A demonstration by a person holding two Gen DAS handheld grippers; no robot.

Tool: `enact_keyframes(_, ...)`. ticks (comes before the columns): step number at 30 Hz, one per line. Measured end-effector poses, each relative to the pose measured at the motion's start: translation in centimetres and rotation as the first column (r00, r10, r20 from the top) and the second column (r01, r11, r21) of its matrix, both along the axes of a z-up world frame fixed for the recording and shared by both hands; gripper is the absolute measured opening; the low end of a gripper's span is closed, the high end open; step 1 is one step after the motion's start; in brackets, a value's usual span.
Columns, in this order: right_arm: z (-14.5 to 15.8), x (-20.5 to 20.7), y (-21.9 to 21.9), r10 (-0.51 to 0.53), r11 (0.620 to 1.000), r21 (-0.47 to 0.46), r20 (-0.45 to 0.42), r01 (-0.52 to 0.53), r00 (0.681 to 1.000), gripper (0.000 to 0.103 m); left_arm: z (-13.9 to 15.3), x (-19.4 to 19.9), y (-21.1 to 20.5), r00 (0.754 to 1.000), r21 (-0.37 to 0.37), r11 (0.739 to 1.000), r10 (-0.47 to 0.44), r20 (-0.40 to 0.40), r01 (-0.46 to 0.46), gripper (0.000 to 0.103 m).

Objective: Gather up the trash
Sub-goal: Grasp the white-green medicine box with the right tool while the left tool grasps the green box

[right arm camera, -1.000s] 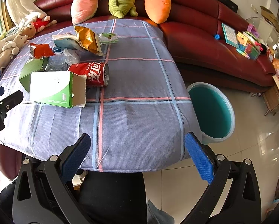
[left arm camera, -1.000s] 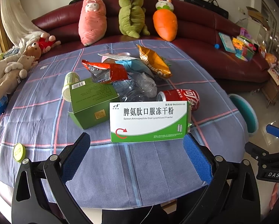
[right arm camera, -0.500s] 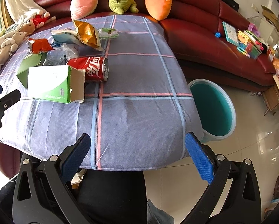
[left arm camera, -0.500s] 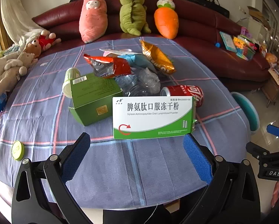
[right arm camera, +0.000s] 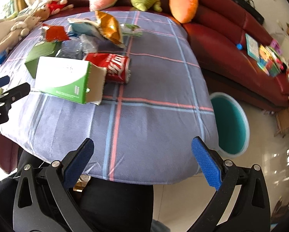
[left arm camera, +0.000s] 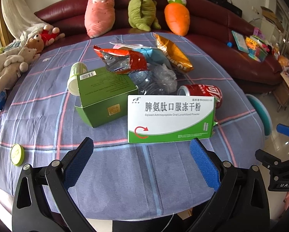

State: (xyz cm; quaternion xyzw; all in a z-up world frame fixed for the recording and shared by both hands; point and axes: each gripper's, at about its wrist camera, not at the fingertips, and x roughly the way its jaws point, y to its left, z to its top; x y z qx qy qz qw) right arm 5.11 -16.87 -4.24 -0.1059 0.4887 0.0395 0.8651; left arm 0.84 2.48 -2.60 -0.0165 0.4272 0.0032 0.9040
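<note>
The left claw (left arm camera: 141, 154) hangs released over the near edge of the surface (left arm camera: 125, 174), its blue pads spread wide and grasping nothing. Straight ahead of it, just beyond the right pad, stands the white and green medicine box (left arm camera: 170, 118), upright on its long edge with the printed face toward the claw. Ahead and to the left lies the green carton (left arm camera: 103, 94), with a pale paper cup (left arm camera: 75, 77) on its side touching the carton's far left corner. Behind the medicine box and touching it lies the red soda can (left arm camera: 202, 92) on its side. Farther ahead sit a crumpled clear plastic bottle (left arm camera: 156, 81), a red snack bag (left arm camera: 123, 60) resting on the carton's far edge, a light blue packet (left arm camera: 154, 55) and a gold snack bag (left arm camera: 172, 54). A small green round lid (left arm camera: 17, 154) lies apart, to the left of the claw. The right claw (right arm camera: 142, 154) is likewise released and empty, poised above the surface's near edge; the trash heap lies ahead to its left, the medicine box nearest with an open end flap facing it. The teal bin (right arm camera: 231, 123) stands on the floor just right of that claw's right pad, beside the surface.
</note>
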Motion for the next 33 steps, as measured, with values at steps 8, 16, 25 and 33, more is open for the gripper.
enact_keyframes(8, 1.2, 2.2, 5.6, 0.268, 0.963, -0.032, -0.018, -0.269, 0.963, 0.097, -1.4, 1.0, 4.5, 0.999, -0.008, 1.0, -0.008, -0.034, 0.008, 0.099)
enact_keyframes(16, -0.1, 5.5, 13.6, 0.522, 0.823, -0.214, -0.082, -0.526, 0.849, 0.097, -2.6, 2.3, 9.4, 0.997, 0.007, 1.0, -0.017, -0.075, 0.017, 0.099)
enact_keyframes(25, -3.8, 7.1, 16.5, 0.583, 0.709, -0.342, -0.208, -0.617, 0.785, 0.097, -4.2, 3.9, 13.6, 0.993, -0.076, 0.997, -0.007, -0.117, -0.002, 0.099)
enact_keyframes(33, -5.3, 7.0, 19.0, 0.593, 0.678, -0.375, -0.229, -0.633, 0.772, 0.089, -4.3, 4.9, 14.3, 0.994, -0.09, 0.996, -0.037, -0.103, 0.028, 0.099)
